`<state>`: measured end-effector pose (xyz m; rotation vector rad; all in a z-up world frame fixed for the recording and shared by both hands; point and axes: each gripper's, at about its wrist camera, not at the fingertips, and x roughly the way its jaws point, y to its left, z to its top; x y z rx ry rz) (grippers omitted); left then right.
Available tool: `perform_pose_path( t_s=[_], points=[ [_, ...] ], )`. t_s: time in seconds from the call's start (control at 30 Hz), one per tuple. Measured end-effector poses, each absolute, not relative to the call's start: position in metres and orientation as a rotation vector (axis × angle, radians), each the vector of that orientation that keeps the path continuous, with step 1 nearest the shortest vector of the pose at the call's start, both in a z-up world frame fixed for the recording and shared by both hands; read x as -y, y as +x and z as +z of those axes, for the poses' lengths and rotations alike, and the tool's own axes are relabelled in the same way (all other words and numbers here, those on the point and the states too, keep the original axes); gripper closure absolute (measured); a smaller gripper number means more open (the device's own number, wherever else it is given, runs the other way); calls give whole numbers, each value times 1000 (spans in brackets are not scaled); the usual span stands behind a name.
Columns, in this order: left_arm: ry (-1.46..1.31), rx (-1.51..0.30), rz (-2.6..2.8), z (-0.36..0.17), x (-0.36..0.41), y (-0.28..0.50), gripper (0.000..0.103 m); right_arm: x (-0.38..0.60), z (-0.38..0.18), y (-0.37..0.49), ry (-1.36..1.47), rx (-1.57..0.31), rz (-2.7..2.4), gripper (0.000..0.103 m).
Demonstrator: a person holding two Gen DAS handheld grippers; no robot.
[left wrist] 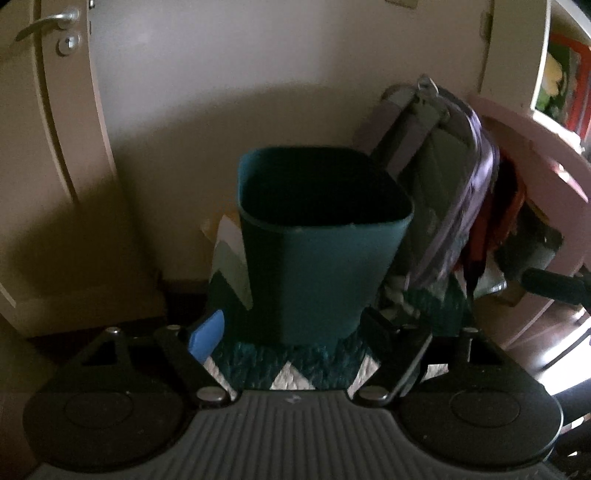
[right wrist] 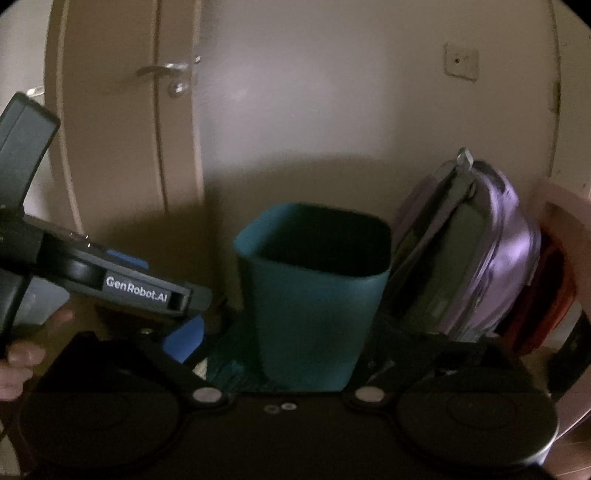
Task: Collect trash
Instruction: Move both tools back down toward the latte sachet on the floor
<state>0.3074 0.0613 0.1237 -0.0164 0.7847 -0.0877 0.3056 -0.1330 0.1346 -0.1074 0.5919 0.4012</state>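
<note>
Bin (left wrist: 321, 258): smooth matt teal plastic. Rug (left wrist: 295, 365): coarse knitted yarn. Backpack (right wrist: 495, 251): glossy lilac fabric. Door handle (left wrist: 48, 24): brushed metal.

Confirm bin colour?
Teal, plain with no pattern. The bin shows best in the left wrist view, though the room is dim.

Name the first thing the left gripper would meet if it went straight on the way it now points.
Most likely the teal bin: it stands upright, centred ahead of the left gripper, whose jaws stand open and empty. Depth is hard to judge; it could meet the bin's front wall or rim.
</note>
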Motion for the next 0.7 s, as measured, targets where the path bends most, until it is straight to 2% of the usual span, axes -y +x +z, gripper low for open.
perform_pose_path(
  t_s=[0.33, 0.7],
  points=[
    [21, -870, -108, 56, -83, 283, 22, 111, 59, 280, -119, -694, 440, 3],
    [74, -1029, -138, -61, -103, 290, 22, 91, -55, 284, -98, -891, 453, 3]
  ],
)
